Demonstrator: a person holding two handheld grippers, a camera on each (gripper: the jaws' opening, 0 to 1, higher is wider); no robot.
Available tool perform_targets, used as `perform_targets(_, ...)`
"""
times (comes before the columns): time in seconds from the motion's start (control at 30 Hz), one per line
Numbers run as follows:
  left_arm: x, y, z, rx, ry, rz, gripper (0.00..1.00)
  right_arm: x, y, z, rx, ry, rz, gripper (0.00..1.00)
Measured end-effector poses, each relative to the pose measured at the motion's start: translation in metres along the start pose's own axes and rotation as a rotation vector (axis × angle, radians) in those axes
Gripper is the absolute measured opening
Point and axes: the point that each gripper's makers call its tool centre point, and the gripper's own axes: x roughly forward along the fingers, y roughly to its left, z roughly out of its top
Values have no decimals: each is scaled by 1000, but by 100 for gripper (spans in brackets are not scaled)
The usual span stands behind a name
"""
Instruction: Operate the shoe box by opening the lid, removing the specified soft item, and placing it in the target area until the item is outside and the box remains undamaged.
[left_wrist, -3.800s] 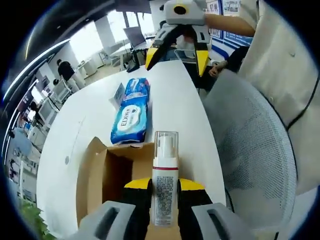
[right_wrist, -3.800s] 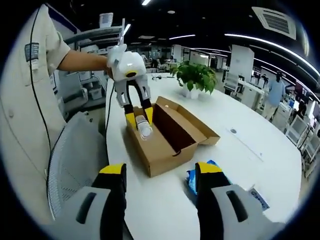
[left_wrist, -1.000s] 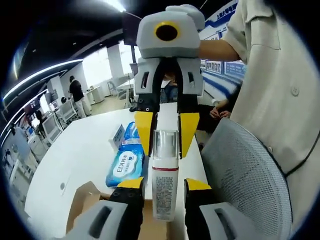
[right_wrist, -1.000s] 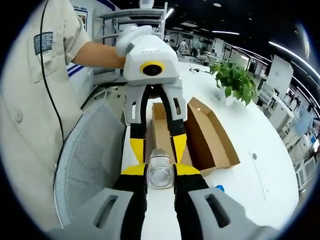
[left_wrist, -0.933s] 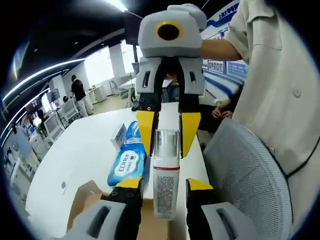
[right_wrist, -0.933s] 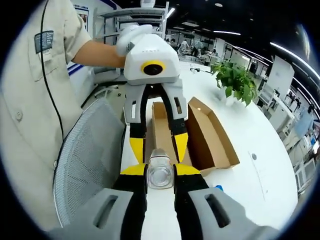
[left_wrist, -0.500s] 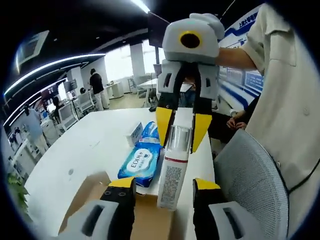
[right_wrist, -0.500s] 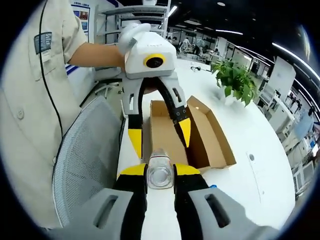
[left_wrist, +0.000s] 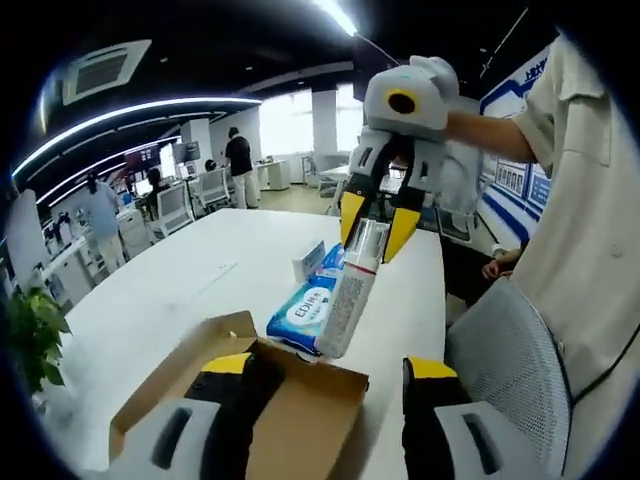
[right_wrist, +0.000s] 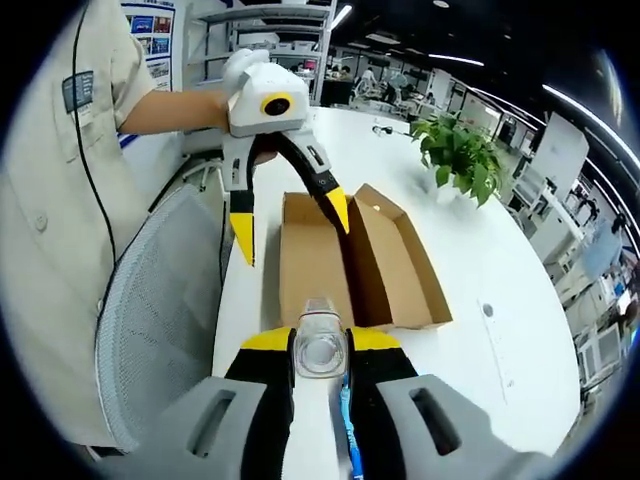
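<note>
A white pump bottle (left_wrist: 348, 295) with a clear cap hangs tilted in the air above the table, with my right gripper (left_wrist: 377, 225) shut on its top. In the right gripper view the bottle's cap (right_wrist: 320, 352) sits pinched between that gripper's (right_wrist: 320, 340) yellow fingertips. My left gripper (left_wrist: 332, 365) is open with nothing between its jaws, over the near end of the brown cardboard shoe box (left_wrist: 300, 362). Seen from the right gripper view, the left gripper (right_wrist: 290, 225) hangs spread open above the open box (right_wrist: 400, 265), whose inside looks bare.
A blue pack of wipes (left_wrist: 305, 312) and a small white carton (left_wrist: 308, 262) lie on the white table (left_wrist: 180, 290) beyond the box. A grey mesh chair (right_wrist: 160, 320) stands at the table's edge beside the person. A potted plant (right_wrist: 455, 150) stands further along the table.
The left gripper has let go of the bottle, opened wide and drawn back. The right gripper now holds the bottle alone and has lifted it away from the box.
</note>
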Motion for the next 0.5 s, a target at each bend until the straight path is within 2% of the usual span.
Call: perform_targets(0.5,-30,15,-23,-53,28,97,63,-5,-31,-14,-17,52,-19,17)
